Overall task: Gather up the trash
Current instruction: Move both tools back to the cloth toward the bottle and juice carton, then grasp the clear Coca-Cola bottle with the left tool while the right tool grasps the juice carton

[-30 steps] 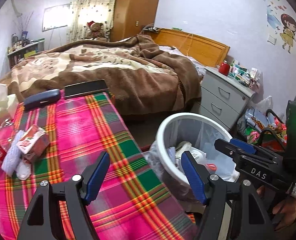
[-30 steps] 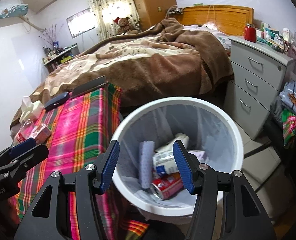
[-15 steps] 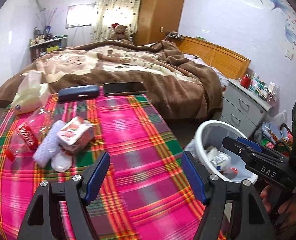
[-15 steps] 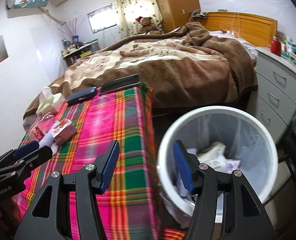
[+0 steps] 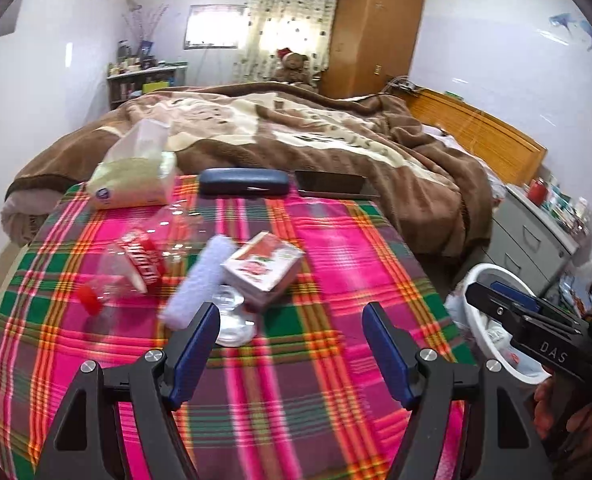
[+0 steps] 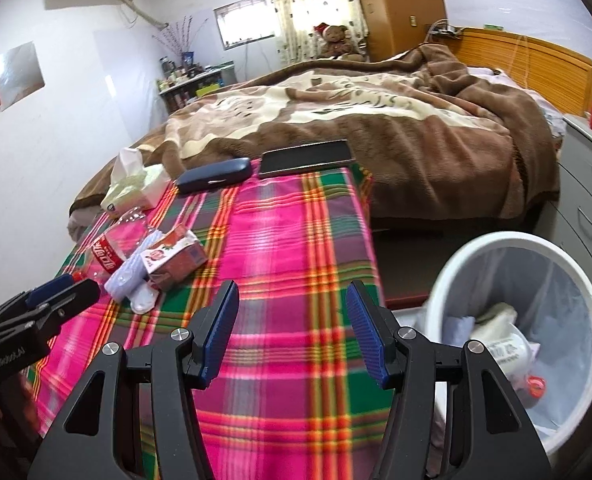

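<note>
A pile of trash lies on the plaid tablecloth (image 5: 335,264): a clear bottle with a red label (image 5: 136,268), a pale fabric roll (image 5: 200,276), a red-and-white carton (image 5: 262,266) and a clear plastic piece (image 5: 234,322). My left gripper (image 5: 290,336) is open and empty, just short of the pile. My right gripper (image 6: 292,320) is open and empty over bare cloth, with the white bin (image 6: 507,236) to its right and the carton (image 6: 172,256) to its left. Each view also shows the other gripper: the right gripper (image 5: 483,290) and the left gripper (image 6: 80,284).
At the table's far edge lie a tissue pack (image 5: 134,184), a dark blue glasses case (image 5: 243,183) and a black phone (image 5: 331,185). The bin (image 5: 480,273) holds rubbish in a clear liner. Behind are a bed with a brown blanket (image 5: 335,140) and a grey drawer unit (image 6: 591,200).
Both grippers swung left, away from the bin and over the table. The bin slid to the right edge of both views, and the trash pile came toward the left gripper's centre.
</note>
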Demonstrator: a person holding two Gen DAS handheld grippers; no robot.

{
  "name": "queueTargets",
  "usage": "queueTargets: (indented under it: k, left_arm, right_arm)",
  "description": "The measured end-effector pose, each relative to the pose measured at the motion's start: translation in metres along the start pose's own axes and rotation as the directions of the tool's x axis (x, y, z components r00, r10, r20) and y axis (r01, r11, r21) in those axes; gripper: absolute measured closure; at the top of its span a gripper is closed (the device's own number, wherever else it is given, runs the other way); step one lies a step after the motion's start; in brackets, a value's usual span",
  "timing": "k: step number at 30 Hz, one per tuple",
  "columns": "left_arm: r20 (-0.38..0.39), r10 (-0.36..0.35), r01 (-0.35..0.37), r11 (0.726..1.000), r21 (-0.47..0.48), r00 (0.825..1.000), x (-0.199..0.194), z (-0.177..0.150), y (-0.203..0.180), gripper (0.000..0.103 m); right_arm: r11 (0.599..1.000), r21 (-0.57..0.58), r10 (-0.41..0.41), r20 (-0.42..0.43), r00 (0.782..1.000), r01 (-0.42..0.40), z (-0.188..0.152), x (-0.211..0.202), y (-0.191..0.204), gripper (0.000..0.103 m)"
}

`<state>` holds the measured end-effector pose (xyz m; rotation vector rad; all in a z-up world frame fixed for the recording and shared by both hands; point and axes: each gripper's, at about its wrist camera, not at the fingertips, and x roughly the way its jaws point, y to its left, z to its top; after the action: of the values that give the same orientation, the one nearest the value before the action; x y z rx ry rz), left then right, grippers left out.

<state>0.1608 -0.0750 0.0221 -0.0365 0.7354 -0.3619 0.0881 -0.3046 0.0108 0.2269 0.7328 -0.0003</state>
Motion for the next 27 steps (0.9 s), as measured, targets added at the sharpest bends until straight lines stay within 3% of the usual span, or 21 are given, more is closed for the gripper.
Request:
queueTargets:
  k: [15, 23, 27]
  left_arm:
    - [-0.005, 0.102, -0.102, 0.992, -0.071, 0.995, 0.015, 0.022, 0.083, 0.030]
    - [-0.031, 0.136, -0.138, 0.989, -0.052, 0.990, 0.034, 0.040, 0.118, 0.030]
    - [-0.047, 0.108, -0.109, 0.993, -0.032, 0.993, 0.043, 0.046, 0.128, 0.030]
  right_arm:
    - [0.997, -0.027, 0.070, -0.077, 0.995, -0.072, 0.016, 0.051, 0.059, 0.046]
    - [0.997, 0.007, 0.074, -0.129, 0.989, -0.073, 0.024, 0.084, 0.081, 0.046]
    - [0.996, 0.016, 0.086, -0.155, 0.984, -0.085, 0.028, 0.099, 0.093, 0.045]
